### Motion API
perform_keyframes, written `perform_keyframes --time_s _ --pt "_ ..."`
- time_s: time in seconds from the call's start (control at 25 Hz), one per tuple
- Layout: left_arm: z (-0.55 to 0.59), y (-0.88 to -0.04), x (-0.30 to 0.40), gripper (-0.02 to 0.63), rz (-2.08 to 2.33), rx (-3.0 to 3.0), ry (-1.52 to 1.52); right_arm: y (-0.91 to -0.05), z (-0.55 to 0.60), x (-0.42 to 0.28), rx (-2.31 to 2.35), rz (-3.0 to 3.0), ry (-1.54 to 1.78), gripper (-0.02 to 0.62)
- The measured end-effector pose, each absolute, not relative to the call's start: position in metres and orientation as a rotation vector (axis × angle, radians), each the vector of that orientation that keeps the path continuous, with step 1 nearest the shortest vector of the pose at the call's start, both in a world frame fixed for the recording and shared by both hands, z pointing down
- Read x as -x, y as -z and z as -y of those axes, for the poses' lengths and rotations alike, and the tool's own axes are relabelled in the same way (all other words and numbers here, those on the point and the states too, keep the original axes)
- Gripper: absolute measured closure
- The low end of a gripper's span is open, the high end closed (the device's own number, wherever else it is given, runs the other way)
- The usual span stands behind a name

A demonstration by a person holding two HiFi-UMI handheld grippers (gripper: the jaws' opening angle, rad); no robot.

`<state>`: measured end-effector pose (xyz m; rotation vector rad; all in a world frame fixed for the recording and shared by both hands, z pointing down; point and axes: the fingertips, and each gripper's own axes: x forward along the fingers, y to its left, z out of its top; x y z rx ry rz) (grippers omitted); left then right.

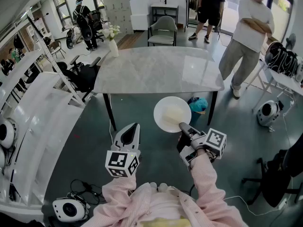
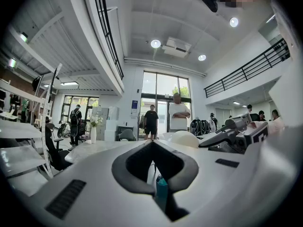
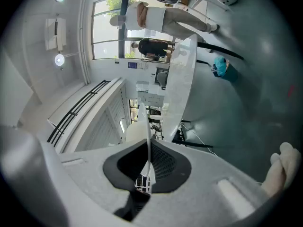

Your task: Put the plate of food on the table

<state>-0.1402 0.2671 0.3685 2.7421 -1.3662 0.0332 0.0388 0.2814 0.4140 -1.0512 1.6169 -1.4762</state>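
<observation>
plate (image 1: 172, 114): frame centre, below the worktop (image 1: 156, 70), rim pinched by right tongs (image 1: 182, 126)
left tongs (image 1: 136, 125): pressed together, empty, lower left of plate

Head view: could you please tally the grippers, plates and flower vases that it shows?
Grippers: 2 (left gripper, right gripper)
Plates: 1 (plate, held by the right gripper)
Vases: 1 (vase)
Total: 4

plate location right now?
Head view, centre-right: the plate is held by its rim in the right tool, in the air just short of the table, beside the teal container.
</observation>
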Motion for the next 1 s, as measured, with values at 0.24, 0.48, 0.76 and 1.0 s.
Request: perform_keyframes --time_s 0.24,0.48,0.76,1.0 --pt "-0.266 -0.369 0.147 0.606 1.386 -2.733 -0.025 -0.417 -0.283 -0.043 1.059 -1.601 1.473 0.58" --pt "-0.266 -0.368 0.146 0.606 1.395 -2.733 -0.021 -0.418 -0.285 -0.049 1.062 -1.597 1.471 0.58" --pt "-0.264 -0.365 0.15 0.606 1.419 -2.737 -0.021 -0.421 -0.282 -0.054 1.065 -1.602 1.474 0.58" --pt "-0.267 -0.368 0.147 0.606 1.464 -2.699 -0.004 -0.423 -0.273 -0.067 1.063 -1.604 1.487 0.58"
